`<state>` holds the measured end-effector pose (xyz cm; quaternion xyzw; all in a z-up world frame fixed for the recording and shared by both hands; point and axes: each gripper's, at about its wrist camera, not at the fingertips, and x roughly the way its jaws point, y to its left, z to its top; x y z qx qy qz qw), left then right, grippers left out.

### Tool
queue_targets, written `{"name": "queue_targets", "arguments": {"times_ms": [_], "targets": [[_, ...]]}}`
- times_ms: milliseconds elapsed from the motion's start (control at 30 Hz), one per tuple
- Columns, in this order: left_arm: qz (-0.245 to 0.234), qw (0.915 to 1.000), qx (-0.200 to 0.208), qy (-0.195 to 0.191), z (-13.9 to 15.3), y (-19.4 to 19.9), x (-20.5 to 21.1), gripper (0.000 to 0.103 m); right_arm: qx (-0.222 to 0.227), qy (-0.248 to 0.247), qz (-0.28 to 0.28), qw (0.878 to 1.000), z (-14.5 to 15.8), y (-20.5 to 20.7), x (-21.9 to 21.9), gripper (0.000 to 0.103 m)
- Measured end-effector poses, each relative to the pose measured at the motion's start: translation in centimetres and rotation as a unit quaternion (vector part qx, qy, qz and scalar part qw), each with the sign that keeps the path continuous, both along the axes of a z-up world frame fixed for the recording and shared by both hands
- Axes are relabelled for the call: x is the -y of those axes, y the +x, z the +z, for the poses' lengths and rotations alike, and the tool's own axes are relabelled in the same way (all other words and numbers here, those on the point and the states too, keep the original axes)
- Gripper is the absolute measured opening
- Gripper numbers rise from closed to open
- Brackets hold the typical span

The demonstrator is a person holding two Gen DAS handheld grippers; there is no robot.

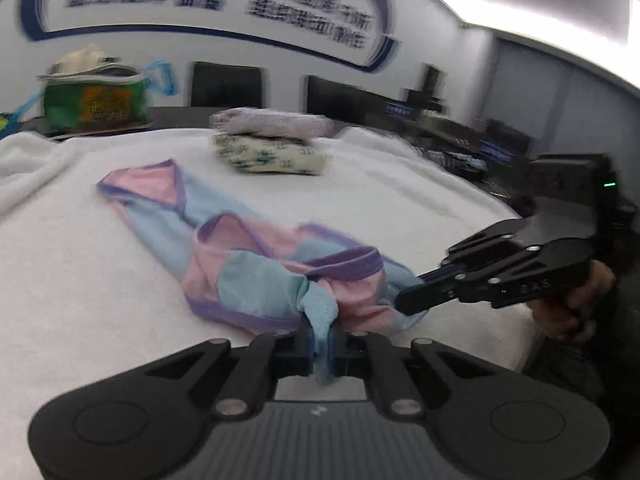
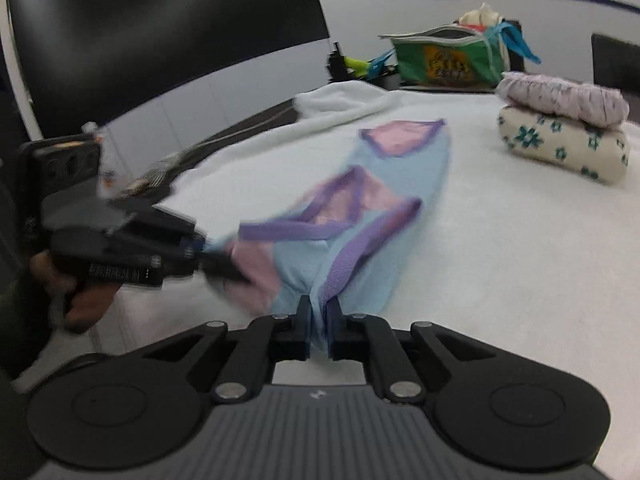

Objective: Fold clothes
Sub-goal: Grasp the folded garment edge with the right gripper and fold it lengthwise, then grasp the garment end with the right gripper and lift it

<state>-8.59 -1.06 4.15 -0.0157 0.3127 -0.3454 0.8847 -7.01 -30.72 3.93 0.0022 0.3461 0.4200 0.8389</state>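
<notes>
A small pink and light-blue garment with purple trim (image 1: 256,256) lies crumpled on the white towel (image 1: 72,280) that covers the table. In the left wrist view my left gripper (image 1: 322,344) is shut on a bunched blue corner of it at the near edge. My right gripper (image 1: 404,304) comes in from the right, shut on the garment's other near corner. The right wrist view shows the garment (image 2: 352,240) stretching away from my right gripper (image 2: 319,320), whose jaws pinch its blue hem. There my left gripper (image 2: 228,270) grips the pink corner at the left.
Two folded clothes (image 1: 272,144) (image 2: 564,120) are stacked at the far side of the towel. Behind them stands a green bag (image 1: 96,100) (image 2: 444,60). A dark screen (image 2: 160,28) and black chairs (image 1: 226,84) stand beyond the table. A person's hands hold both tools.
</notes>
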Motion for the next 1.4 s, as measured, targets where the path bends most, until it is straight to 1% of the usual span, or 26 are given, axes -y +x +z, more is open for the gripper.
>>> {"name": "queue_targets", "arguments": {"times_ms": [67,133,167,200,233,267,300,367,400,433,467,500,533,667,733,833,867,900,933,967,1000,1067,1133,1267,1333,1400], "targets": [[-0.032,0.9995,-0.002,0.006,-0.1,-1.8,-0.4,0.005,-0.005,-0.001,-0.002,1.000,0.1,-3.0,0.0,0.006],[-0.040,0.9992,-0.005,0.009,-1.0,-3.1,-0.6,0.014,-0.018,0.011,-0.023,1.000,-0.3,-4.7,0.6,0.011],[-0.027,0.9995,-0.013,-0.009,-1.2,-3.0,-1.1,0.028,-0.018,0.014,-0.034,0.999,-0.4,-5.1,1.0,0.014],[-0.014,0.9993,-0.021,-0.028,-1.3,-2.9,-1.7,0.053,-0.012,0.018,-0.050,0.999,-0.4,-5.2,1.5,0.026],[-0.001,0.9985,-0.028,-0.046,-1.5,-2.8,-2.2,0.064,-0.006,0.026,-0.069,0.997,-0.2,-4.8,2.0,0.049],[0.019,0.9967,-0.034,-0.071,-1.4,-2.6,-2.9,0.082,-0.001,0.039,-0.088,0.995,0.0,-4.0,2.5,0.057],[0.049,0.9927,-0.038,-0.103,-1.2,-2.0,-3.5,0.084,0.003,0.049,-0.099,0.994,0.1,-3.0,2.5,0.059],[0.098,0.9853,-0.061,-0.126,-1.5,-0.2,-3.3,0.077,0.009,0.060,-0.114,0.992,-0.2,-0.5,2.1,0.058],[0.119,0.9813,-0.076,-0.130,-1.7,0.8,-3.1,0.054,0.007,0.055,-0.118,0.991,-0.6,1.0,1.5,0.055],[0.134,0.9790,-0.086,-0.127,-1.9,1.6,-2.7,0.033,-0.001,0.044,-0.119,0.992,-1.1,2.3,0.6,0.035],[0.135,0.9804,-0.089,-0.112,-2.1,2.0,-1.9,0.000,-0.010,0.029,-0.111,0.993,-1.7,3.3,-0.5,0.022],[0.137,0.9809,-0.094,-0.102,-2.3,2.3,-1.3,0.000,-0.019,0.020,-0.096,0.995,-2.2,3.9,-1.3,0.004],[0.137,0.9802,-0.095,-0.107,-2.5,2.3,-1.1,0.000,-0.018,0.014,-0.087,0.996,-2.2,4.0,-1.9,0.002],[0.133,0.9768,-0.056,-0.159,-1.6,1.8,-1.0,0.000,0.023,0.040,-0.057,0.997,-0.4,3.2,-1.9,0.002],[0.141,0.9778,-0.064,-0.141,-2.6,2.7,-0.2,0.000,0.037,0.048,-0.059,0.996,0.2,3.8,-2.1,0.002],[0.144,0.9808,-0.077,-0.106,-3.8,3.2,0.1,0.010,0.019,-0.013,-0.062,0.998,-1.2,5.8,-3.3,0.010],[0.135,0.9823,-0.066,-0.112,-3.5,2.4,-0.7,0.018,0.026,-0.026,-0.059,0.998,-1.3,5.4,-2.9,0.013],[0.126,0.9834,-0.047,-0.122,-3.0,1.2,-1.8,0.039,0.037,-0.033,-0.053,0.997,-1.3,4.8,-2.4,0.023],[0.115,0.9852,-0.027,-0.124,-2.4,-0.2,-2.8,0.053,0.063,-0.025,-0.039,0.997,-0.9,3.7,-1.5,0.043],[0.101,0.9884,-0.004,-0.113,-1.7,-1.9,-3.5,0.070,0.095,-0.013,-0.018,0.995,-0.4,2.4,-0.4,0.051],[0.083,0.9917,0.017,-0.097,-1.2,-3.4,-3.8,0.073,0.133,-0.005,0.014,0.991,0.0,0.7,0.5,0.059],[0.035,0.9971,0.049,-0.048,-0.5,-5.8,-3.1,0.074,0.199,-0.005,0.081,0.977,0.7,-2.6,1.6,0.062],[0.011,0.9977,0.067,-0.004,-0.5,-6.9,-1.1,0.079,0.222,-0.036,0.136,0.965,0.7,-4.5,1.1,0.062],[-0.040,0.9896,0.108,0.086,-2.6,-7.9,2.6,0.079,0.215,-0.106,0.202,0.950,-1.3,-5.1,-1.0,0.062],[-0.043,0.9846,0.124,0.116,-3.5,-7.9,3.5,0.078,0.206,-0.113,0.205,0.950,-1.9,-4.6,-1.2,0.061],[-0.040,0.9838,0.120,0.128,-3.9,-7.3,3.8,0.064,0.197,-0.116,0.206,0.952,-2.4,-4.2,-1.3,0.054]]}}
